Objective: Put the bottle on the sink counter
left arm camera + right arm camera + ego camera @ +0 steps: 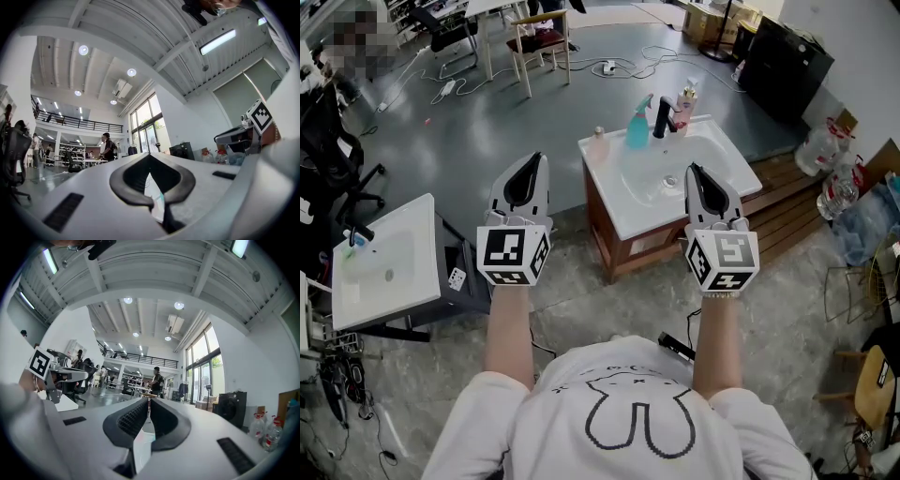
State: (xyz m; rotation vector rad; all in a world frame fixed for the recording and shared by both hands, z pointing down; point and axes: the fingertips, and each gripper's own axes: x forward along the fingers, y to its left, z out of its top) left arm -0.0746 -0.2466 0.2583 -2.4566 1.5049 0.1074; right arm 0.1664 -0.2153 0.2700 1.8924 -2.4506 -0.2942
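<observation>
A white sink counter on a wooden cabinet stands ahead in the head view. At its back edge stand a small pink bottle, a blue spray bottle, a black tap and a pink-and-white pump bottle. My left gripper is held up left of the counter, its jaws together and empty. My right gripper hovers over the counter's right side, also shut on nothing. Both gripper views look level across the room, showing the left gripper and the right gripper with tips touching.
A second white basin sits low at the left. Behind are a wooden chair, floor cables and a black cabinet. Large water bottles and a wooden pallet lie to the right.
</observation>
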